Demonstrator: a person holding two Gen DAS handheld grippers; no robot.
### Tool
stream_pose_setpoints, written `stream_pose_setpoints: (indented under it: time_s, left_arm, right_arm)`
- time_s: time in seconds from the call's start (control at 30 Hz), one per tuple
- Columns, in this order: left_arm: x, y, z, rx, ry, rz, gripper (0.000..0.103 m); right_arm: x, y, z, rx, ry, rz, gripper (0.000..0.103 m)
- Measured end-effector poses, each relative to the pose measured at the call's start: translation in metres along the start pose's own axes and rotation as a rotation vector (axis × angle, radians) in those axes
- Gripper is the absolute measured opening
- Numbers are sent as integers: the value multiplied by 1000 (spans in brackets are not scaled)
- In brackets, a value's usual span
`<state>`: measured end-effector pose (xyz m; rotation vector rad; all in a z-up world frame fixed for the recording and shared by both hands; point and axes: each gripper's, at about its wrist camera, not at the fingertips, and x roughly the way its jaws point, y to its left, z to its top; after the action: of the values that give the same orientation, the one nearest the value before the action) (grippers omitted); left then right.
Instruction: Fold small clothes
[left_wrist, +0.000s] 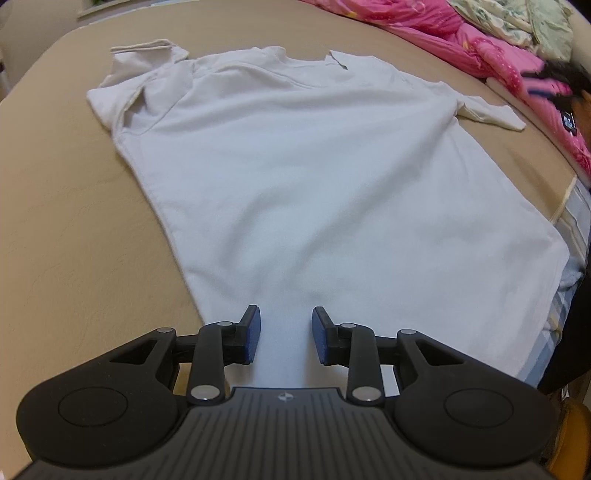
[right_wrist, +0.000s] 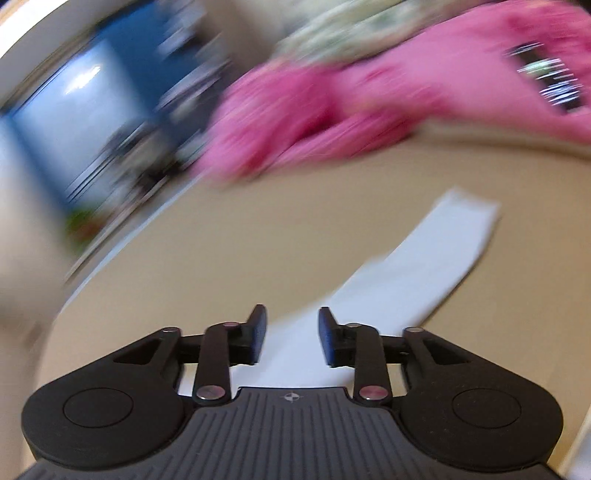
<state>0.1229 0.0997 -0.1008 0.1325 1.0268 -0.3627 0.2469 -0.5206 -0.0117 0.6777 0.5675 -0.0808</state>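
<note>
We see the pale grey short-sleeved cotton T-shirt (left_wrist: 314, 177) spread flat on the tan bed sheet (left_wrist: 74, 240), its long axis running straight away from the left gripper (left_wrist: 286, 338): hem nearest us, collar and both sleeves at the far end. That gripper's jaws stand partly apart with hem cloth lying between them. We judge that the blue pads do not press the fabric, though whether they graze it we cannot tell.

The right gripper (right_wrist: 291, 336) also has its jaws apart, gripping nothing. A narrow strip of the same pale cloth, probably a sleeve or side edge, passes beneath the jaws and slants away to the upper right.

For a fold along the shirt's length, we judge the left gripper the better placed, as it sits squarely on the hem.

The left wrist view shows the whole garment and the crumpled pink quilt (left_wrist: 461, 40) beyond. The right wrist view is smeared by blur and shows only that strip.
</note>
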Motion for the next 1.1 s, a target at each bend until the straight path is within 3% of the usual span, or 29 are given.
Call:
stream_pose_setpoints:
  time_s: [0.07,0.17,0.23,0.3,0.47,0.53,0.6,0.63,0.73,0.83,0.9,1.0,1.03,1.1]
  left_arm:
    - [-11,0,-9,-21,-4,0,36]
    - [-28,4,-26,-52,-7,4,36]
    - [-39,11,-41,-96,0,2,37]
    - [-47,18,-56,-145,18,11,38]
    - [-55,24,-83,-256,61,-13,37]
    - [-54,20,-87,-277,72,-38,35]
    - [-51,14,-91,-283,91,-35,19]
    - [-51,9,-92,-265,93,-22,7]
    - [-65,0,-95,-221,49,-7,5]
    - [-103,9,-105,-298,-64,-60,5]
    - [-122,14,-117,-340,-100,-85,5]
    - [-121,10,-126,-332,-59,-74,5]
    - [-113,7,-125,-313,-19,-69,6]
    - [-99,2,-123,-290,51,-59,8]
  right_arm:
    - [-11,16,-34,-105,138,44,46]
    - [-15,27,-97,-244,321,35,46]
    - [-11,25,-132,-312,437,-13,46]
    - [-8,21,-154,-368,500,-89,46]
    - [-28,25,-172,-438,469,-92,43]
    - [-40,15,-193,-398,492,-103,31]
    - [-42,10,-197,-344,522,-85,6]
    - [-47,12,-205,-345,515,-86,6]
    - [-67,11,-205,-334,463,-77,4]
    - [-103,-3,-184,-193,362,-12,4]
    - [-122,-11,-178,-166,310,-6,4]
    - [-122,-17,-189,-167,372,-42,4]
    - [-114,-17,-196,-176,423,-69,4]
    - [-102,-12,-202,-209,442,-162,6]
